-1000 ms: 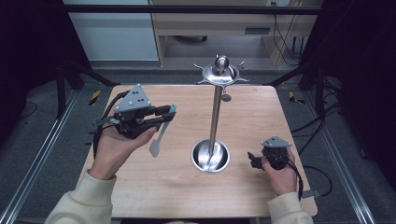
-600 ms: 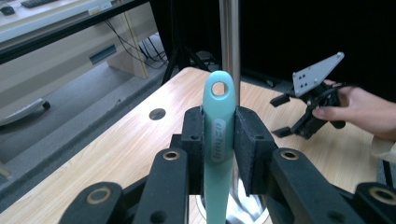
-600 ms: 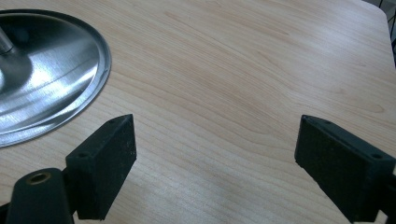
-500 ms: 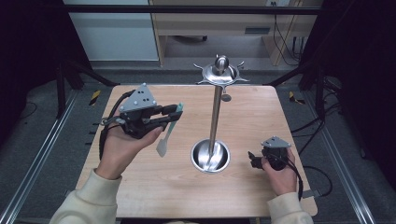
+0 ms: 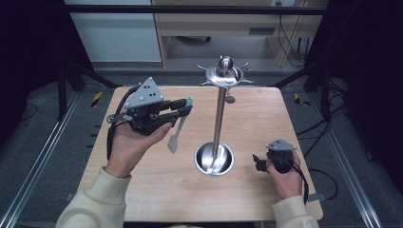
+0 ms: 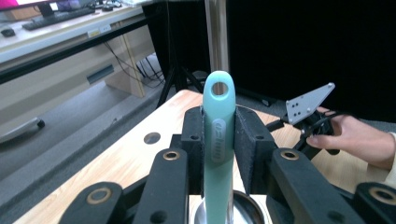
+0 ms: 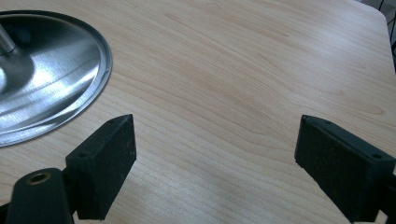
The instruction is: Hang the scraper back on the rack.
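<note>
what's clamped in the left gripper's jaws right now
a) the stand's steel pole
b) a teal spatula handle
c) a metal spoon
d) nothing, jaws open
b: in the left gripper view the left gripper has both jaws pressed on the teal spatula handle, with its hanging hole above them.

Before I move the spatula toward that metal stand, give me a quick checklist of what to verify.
1. Left gripper clamped on the spatula: ok.
2. Hanging hole at the handle's end clear of the pads: ok.
3. Spatula blade lifted off the table: ok.
4. Stand upright, hook ring free on top: ok.
5. Right gripper open, resting apart from the stand's base: ok.
6. Hole lined up with a hook: cannot tell.
</note>
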Available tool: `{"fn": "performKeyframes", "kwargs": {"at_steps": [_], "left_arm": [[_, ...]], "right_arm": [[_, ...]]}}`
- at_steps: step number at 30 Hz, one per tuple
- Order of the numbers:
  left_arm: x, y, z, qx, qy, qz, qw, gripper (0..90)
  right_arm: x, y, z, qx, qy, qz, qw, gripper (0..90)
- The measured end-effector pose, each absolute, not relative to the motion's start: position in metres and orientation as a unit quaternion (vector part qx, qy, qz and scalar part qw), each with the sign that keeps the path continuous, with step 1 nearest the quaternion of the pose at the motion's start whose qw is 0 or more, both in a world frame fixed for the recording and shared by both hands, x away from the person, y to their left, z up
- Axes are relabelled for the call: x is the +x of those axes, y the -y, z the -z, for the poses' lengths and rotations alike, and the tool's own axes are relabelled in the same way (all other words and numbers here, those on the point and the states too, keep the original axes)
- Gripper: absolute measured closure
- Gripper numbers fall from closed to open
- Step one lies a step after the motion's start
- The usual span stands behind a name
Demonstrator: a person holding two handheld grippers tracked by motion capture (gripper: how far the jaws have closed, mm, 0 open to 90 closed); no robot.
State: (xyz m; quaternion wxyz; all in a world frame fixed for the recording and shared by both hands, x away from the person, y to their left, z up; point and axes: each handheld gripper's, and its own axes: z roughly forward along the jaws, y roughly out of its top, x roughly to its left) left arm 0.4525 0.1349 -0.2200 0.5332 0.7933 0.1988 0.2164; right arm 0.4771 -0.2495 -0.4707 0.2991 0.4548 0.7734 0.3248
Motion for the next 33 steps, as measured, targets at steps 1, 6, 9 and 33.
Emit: {"fn": "performKeyframes", "kwargs": {"at_steps": [1, 6, 9, 33], "left_arm": [[0.453, -0.134, 0.219, 0.793, -0.198, -0.218, 0.534, 74.5], [0.452, -0.133, 0.215, 0.789, -0.201, -0.224, 0.536, 74.4], [0.452, -0.133, 0.214, 0.783, -0.207, -0.232, 0.539, 74.4], [0.457, -0.125, 0.199, 0.780, -0.205, -0.242, 0.540, 74.5]], "right_arm": [[0.477, 0.249, 0.471, 0.455, -0.773, -0.325, 0.299, 13.0], [0.477, 0.249, 0.470, 0.455, -0.773, -0.327, 0.298, 13.0], [0.477, 0.249, 0.470, 0.455, -0.773, -0.327, 0.298, 13.0], [0.480, 0.245, 0.472, 0.448, -0.778, -0.328, 0.295, 13.0]]}}
